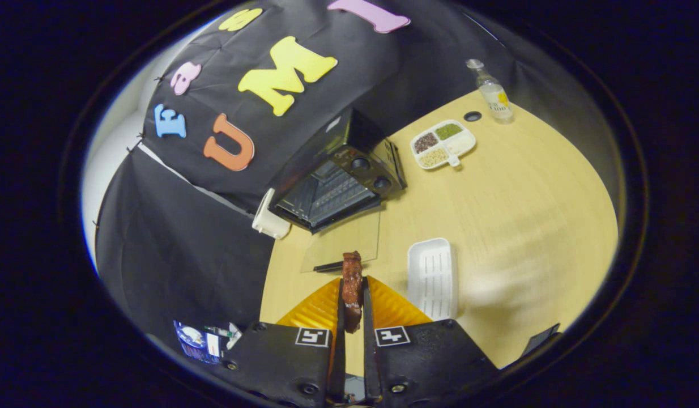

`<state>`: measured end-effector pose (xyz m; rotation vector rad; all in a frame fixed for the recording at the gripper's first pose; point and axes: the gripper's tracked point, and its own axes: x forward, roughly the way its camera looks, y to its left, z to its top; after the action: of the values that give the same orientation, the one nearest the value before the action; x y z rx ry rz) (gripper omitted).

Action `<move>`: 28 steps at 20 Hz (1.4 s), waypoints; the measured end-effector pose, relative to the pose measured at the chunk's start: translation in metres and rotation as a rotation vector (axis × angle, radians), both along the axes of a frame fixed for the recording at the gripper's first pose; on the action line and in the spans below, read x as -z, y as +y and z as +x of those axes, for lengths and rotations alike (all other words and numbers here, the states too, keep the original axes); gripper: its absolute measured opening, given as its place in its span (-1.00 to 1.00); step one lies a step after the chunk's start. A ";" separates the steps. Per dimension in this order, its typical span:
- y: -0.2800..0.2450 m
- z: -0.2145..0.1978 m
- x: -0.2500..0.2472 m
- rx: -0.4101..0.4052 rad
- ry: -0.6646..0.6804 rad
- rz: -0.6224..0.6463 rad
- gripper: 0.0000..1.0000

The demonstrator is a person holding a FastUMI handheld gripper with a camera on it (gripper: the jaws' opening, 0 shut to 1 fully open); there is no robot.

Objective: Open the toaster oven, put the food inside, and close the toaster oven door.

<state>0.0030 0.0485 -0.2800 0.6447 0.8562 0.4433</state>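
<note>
while the tool pinches the food between both fingers above the tabletop, the toaster oven stands beyond with its door down; judged next: carrying the food into the cavity.

Gripper: two-finger handheld tool, seen from behind along its fingers | Jaws: drawn nearly together, both fingers pressed on a reddish-brown, elongated piece of food | Pose: held above the table, food gripped upright.
</note>
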 end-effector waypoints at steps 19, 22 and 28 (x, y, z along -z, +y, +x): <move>0.192 0.166 0.033 0.463 -0.050 0.244 -0.68; 0.191 0.202 0.052 0.573 -0.044 0.272 -0.68; 0.213 0.265 0.070 0.620 -0.107 0.218 -0.68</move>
<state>0.2681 0.2616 -0.3504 1.0334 0.4713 0.0061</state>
